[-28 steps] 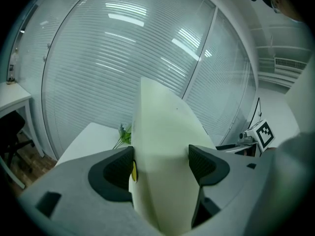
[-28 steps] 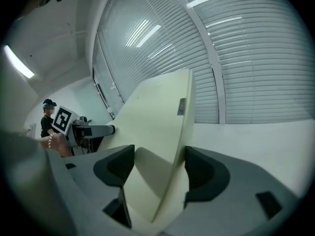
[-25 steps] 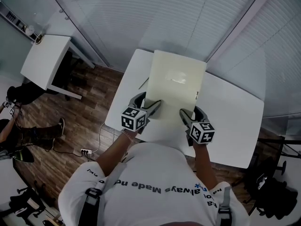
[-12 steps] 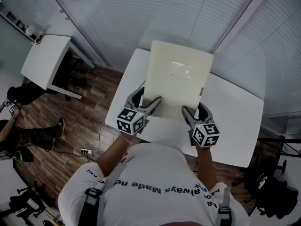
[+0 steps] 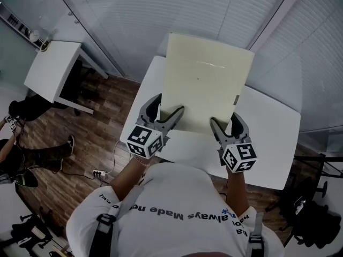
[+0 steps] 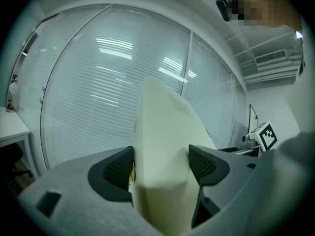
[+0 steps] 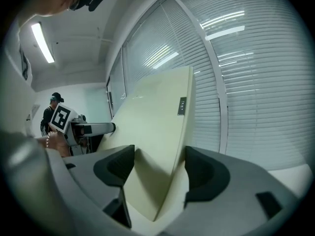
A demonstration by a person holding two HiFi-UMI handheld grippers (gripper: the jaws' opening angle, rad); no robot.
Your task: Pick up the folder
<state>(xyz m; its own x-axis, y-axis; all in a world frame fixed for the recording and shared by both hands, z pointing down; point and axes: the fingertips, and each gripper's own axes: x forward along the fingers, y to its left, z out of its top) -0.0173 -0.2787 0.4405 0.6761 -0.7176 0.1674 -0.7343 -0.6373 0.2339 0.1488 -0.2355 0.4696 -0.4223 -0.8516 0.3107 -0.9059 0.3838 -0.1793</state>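
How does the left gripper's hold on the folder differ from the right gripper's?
The left gripper clamps the folder's near edge by its left corner; the right gripper clamps it by the right corner. The folder bulges between the left gripper's jaws but runs flat and slanted through the right gripper's. The folder's small dark tab lies on the right gripper's side. Both are shut on the folder, raised over the white table.

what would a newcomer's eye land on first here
The large pale cream folder fills the middle of the head view, held up over the white table. Its near edge is clamped at two spots: the left hand-held gripper on one side, the right hand-held gripper on the other, each with a black-and-white marker cube. Behind it stands a wall of white blinds.
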